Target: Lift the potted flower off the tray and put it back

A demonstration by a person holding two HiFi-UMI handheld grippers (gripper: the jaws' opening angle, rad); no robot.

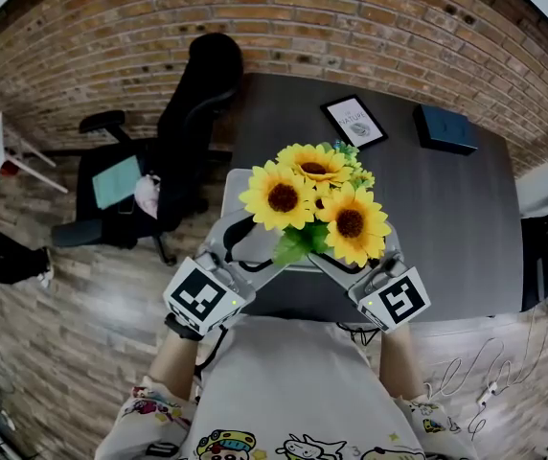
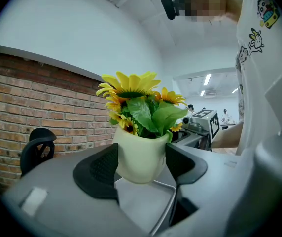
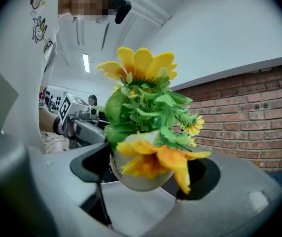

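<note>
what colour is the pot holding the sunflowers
Pale cream with a slight yellow tint. The pot shows best in the left gripper view.

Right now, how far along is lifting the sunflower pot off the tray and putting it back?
Done: the left gripper and right gripper are both clamped on the cream pot of yellow sunflowers. In hand: its base looks raised clear of the light grey tray. Left: lower it back and release.

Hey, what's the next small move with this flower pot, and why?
Probably lower it straight down. The left claw and right claw are both clamped on the pot, which seems to hang just above the tray, so it only needs setting back.
</note>
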